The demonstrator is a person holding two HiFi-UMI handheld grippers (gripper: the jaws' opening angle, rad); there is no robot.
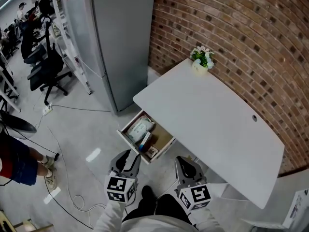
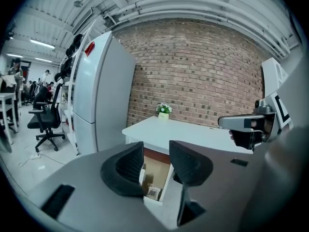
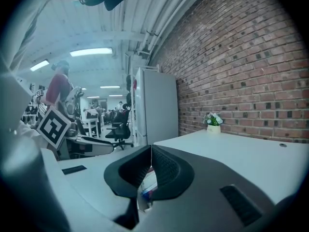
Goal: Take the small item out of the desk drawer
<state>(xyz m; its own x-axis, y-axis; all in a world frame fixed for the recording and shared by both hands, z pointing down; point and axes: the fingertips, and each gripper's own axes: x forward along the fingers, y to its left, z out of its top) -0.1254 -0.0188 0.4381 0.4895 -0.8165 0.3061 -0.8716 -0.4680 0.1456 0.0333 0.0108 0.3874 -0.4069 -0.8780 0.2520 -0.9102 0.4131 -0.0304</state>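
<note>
In the lower centre of the head view, the desk drawer (image 1: 161,135) stands pulled open under the white desk (image 1: 212,115). It holds a pale packet (image 1: 140,128), a blue-tipped small item (image 1: 144,141) and a patterned box (image 1: 152,152). Just below it, the left gripper (image 1: 129,158) has its jaws spread and empty, and the right gripper (image 1: 186,166) has its jaws pressed together on nothing.

A red-brown brick wall (image 1: 231,28) runs behind a white desk (image 1: 217,115) with a small potted plant (image 1: 202,58) on its far corner, and a tall pale grey cabinet (image 1: 123,37) rises just beside the wall's left end. The floor (image 1: 91,129) is glossy light grey, with thin cables (image 1: 79,108) trailing across it, and a white rack (image 1: 72,57) and black office chairs (image 1: 46,71) stand further left. Overhead, long strip lights (image 3: 89,52) glow under a white ceiling of pipes and beams (image 2: 193,8)
</note>
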